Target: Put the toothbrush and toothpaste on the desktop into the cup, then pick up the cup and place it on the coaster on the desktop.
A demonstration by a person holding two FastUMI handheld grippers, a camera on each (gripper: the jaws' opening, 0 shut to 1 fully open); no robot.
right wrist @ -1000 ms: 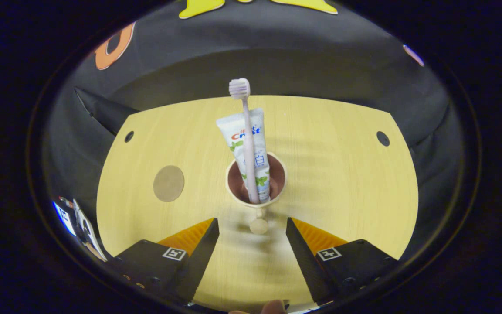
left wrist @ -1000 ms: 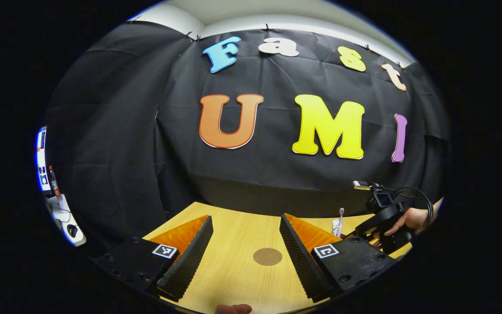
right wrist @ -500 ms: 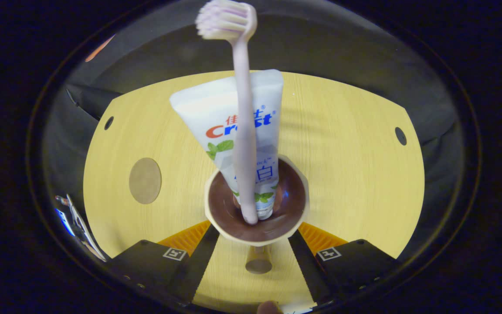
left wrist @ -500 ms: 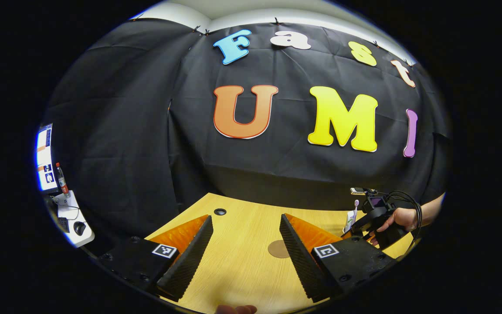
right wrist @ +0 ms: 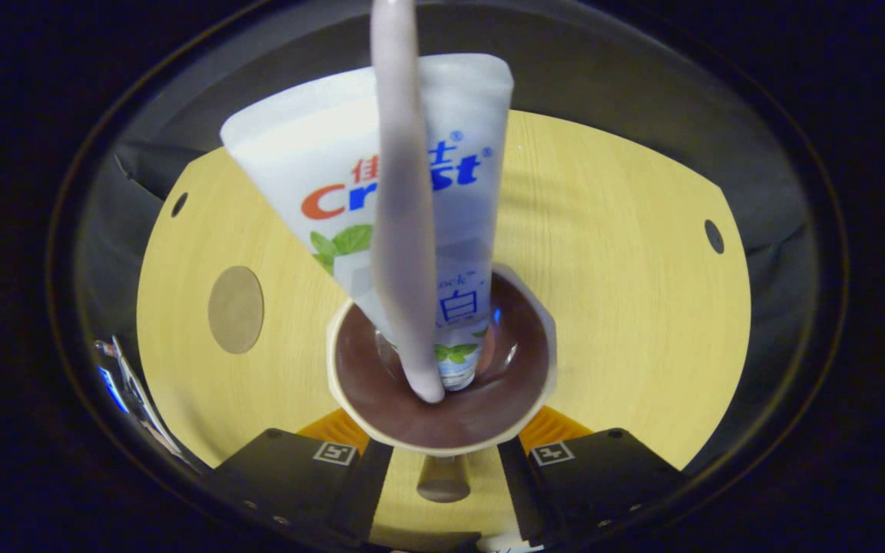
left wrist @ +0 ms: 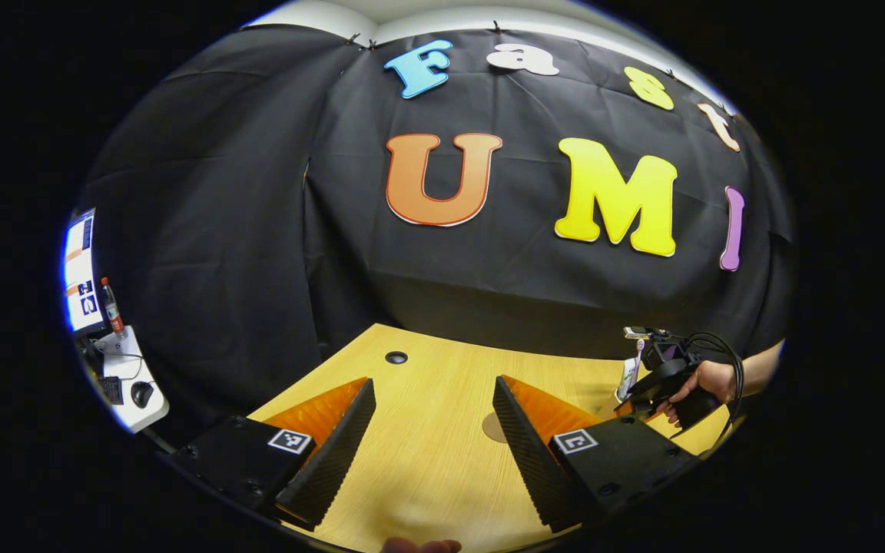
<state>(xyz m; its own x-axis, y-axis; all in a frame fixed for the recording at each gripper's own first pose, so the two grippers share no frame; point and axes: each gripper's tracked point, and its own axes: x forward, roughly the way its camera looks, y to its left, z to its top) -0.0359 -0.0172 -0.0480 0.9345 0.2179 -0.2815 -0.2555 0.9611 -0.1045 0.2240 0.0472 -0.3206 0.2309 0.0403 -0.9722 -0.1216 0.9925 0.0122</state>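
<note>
**Desktop.** The light wood-grain desktop (right wrist: 627, 307) carried the cup, which is the reference for all positions below. Two dark round holes (right wrist: 179, 204) sat in the desktop beyond the cup, one to each side.

**Right gripper.** In the right gripper view, the right gripper (right wrist: 442, 461) sat directly at the near side of the cup. One finger showed on each side of the cup's stub handle, with a visible gap between each finger and the handle. The rim hid the fingertips, so whether they pressed on the cup wall could not be determined. Each finger block bore a square black-and-white marker. In the left gripper view, a hand (left wrist: 707, 380) held this gripper at the cup.

**Left gripper.** The left gripper (left wrist: 433, 381) was well to the left of the cup. Its tongs were wide apart with nothing between them.

**Cup.** The cup (right wrist: 381, 399) had a pale rim and a brown interior, and it stood on bare desktop.

**Toothpaste.** The toothpaste (right wrist: 319, 177) stood inside the cup, cap end down, leaning away from the gripper. The white tube bore red and blue printed lettering and a green leaf motif.

**Toothbrush.** The toothbrush (right wrist: 400, 230) had a pale handle and stood inside the cup in front of the tube. Its head was cut off at the top edge.

**Coaster.** The round tan coaster (right wrist: 236, 309) lay flat to the left of the cup, well apart from it and bare.
</note>
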